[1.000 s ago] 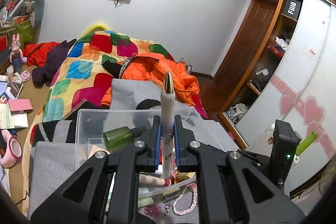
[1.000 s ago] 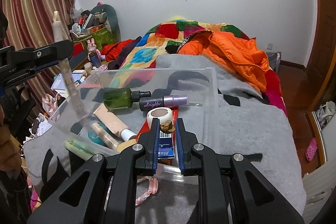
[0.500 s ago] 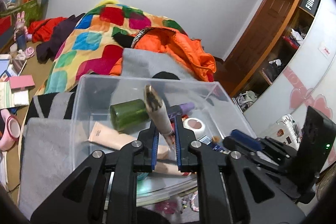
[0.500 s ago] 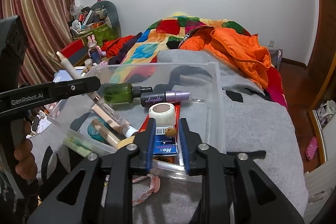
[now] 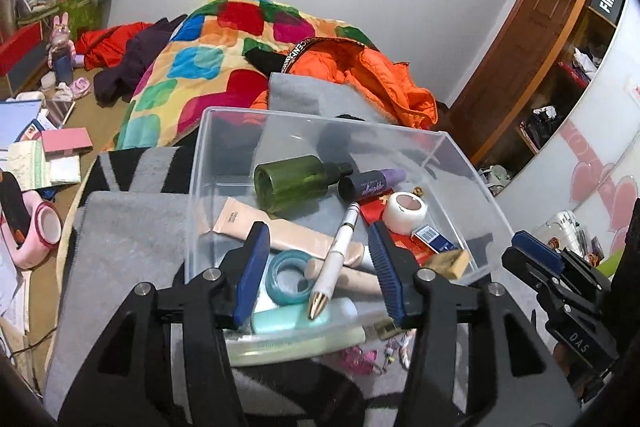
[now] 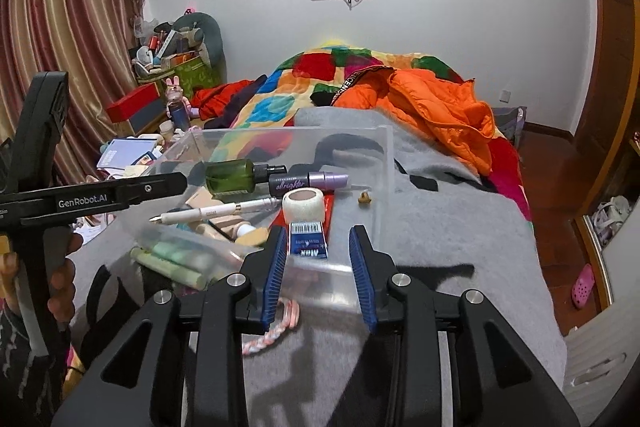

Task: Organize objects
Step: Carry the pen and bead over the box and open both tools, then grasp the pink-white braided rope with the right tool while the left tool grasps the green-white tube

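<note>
The clear bin [image 5: 472, 163] is open-topped, so entry from above is free. Inside, the green bottle [image 5: 292, 181] at twelve o'clock and the white pen [image 5: 340, 247] crowd the floor. Grey blanket [image 6: 440, 227] at three o'clock lies bare.

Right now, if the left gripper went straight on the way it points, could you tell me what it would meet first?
Probably the white pen, lying free between the opening fingers of the left gripper, atop the tubes in the clear bin. Depth is uncertain.
</note>
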A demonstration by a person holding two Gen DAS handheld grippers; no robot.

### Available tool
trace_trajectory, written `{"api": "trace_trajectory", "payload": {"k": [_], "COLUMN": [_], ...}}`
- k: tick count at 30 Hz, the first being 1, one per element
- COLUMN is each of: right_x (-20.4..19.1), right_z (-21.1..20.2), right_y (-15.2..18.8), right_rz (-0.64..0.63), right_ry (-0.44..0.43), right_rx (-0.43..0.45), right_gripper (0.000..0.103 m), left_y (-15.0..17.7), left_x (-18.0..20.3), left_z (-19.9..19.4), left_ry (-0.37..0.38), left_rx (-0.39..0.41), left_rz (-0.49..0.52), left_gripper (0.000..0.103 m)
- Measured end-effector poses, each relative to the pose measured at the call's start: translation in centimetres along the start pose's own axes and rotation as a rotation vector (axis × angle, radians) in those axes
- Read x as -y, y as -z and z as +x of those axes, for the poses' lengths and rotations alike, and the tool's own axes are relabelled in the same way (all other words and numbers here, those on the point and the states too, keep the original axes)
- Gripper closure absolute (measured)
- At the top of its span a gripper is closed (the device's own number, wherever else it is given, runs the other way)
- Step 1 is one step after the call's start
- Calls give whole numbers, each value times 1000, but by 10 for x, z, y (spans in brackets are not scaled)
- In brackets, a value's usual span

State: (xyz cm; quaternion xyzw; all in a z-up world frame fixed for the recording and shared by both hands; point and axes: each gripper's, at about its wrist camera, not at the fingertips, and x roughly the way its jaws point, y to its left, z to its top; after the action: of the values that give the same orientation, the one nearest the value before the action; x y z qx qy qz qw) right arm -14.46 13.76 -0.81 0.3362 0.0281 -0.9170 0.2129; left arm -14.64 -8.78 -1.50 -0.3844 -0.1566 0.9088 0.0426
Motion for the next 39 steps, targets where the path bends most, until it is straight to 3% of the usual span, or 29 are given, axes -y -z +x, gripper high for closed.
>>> {"api": "trace_trajectory", "payload": {"k": [10,14,19,30,33,36,39], "right_x": [-3,-3,-4,-17,-21,-20,-17], "right_z": [0,9,22,49,48,47,45], "right_y": [20,28,39,55,56,57,58], "right_rz": [0,14,22,-2,-16,-11,2], "right_ry": [-18,-29,-41,-49,-38,-33,-30], "right_rx": [-46,-79,-130,-203,-193,-189,-182], "right_gripper": [70,65,58,57,71,84,90], "left_y": [22,37,57,64,63,65,70], "left_x": [26,32,24,-25,-35,-30,-20], "left_z": [-37,-44,-41,6,12,10,8], "left_ry": [-67,-102,-163,-163,-125,-91,-50], "left_rx": [46,40,25,-121,-131,-110,-125], "left_rz": [155,206,230,111,49,52,76], "left_gripper": [36,20,12,12,12,13,31]}}
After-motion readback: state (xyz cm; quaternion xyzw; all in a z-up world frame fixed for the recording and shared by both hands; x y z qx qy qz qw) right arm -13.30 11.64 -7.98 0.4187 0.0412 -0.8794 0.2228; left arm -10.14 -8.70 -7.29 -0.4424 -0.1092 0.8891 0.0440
